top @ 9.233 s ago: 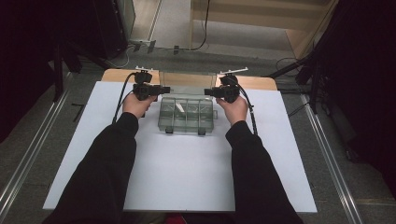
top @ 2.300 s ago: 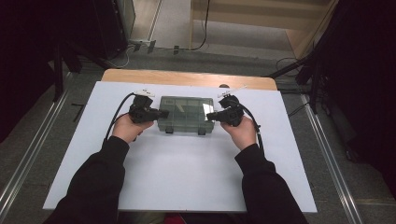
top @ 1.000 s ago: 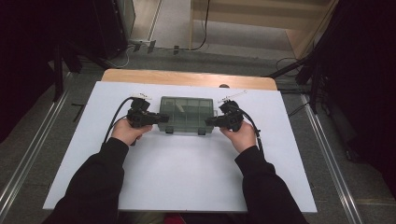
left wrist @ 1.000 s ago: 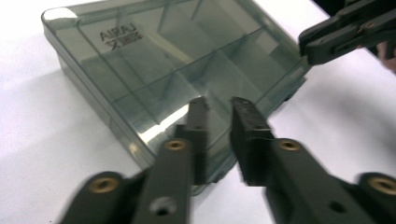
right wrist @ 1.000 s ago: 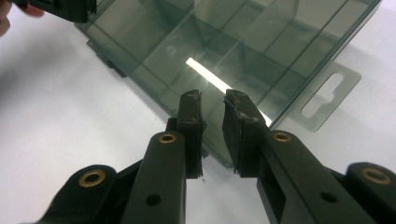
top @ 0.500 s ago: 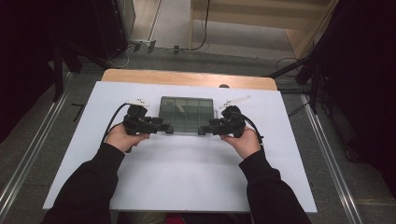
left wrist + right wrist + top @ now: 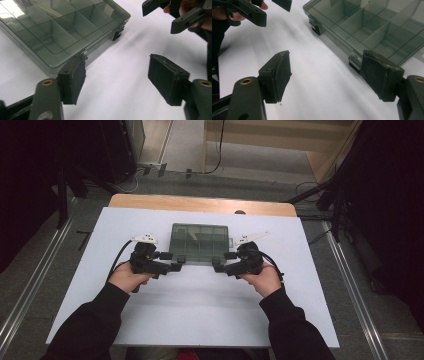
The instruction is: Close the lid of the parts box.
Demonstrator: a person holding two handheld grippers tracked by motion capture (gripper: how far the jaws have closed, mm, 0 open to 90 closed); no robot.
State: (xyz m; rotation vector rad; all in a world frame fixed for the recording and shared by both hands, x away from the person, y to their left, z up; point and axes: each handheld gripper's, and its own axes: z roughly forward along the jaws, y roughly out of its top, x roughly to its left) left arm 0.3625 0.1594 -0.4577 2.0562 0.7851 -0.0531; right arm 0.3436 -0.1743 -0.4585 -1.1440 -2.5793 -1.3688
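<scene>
- The left gripper (image 7: 176,267) had its jaws spread wide, pinching nothing; one pad (image 7: 75,82) touched, or sat just beside, the near front edge of the compartment box (image 7: 200,242), right at its latch clip (image 7: 84,55).
- The right gripper (image 7: 218,266) was likewise spread and empty, one pad (image 7: 382,75) just in front of the box's other latch (image 7: 354,62).
- The box lay flat on the white table (image 7: 200,315), lid down, just ahead of both grippers and between them.
- Risk, as a judgement: pressing one latch harder than the other could skew or slide the light box away over the smooth tabletop; a pad could also slip off the small clip and miss it.
- Count: one box, two front latches, two grippers; whether anything lay in the compartments could not be told through the tinted lid.
</scene>
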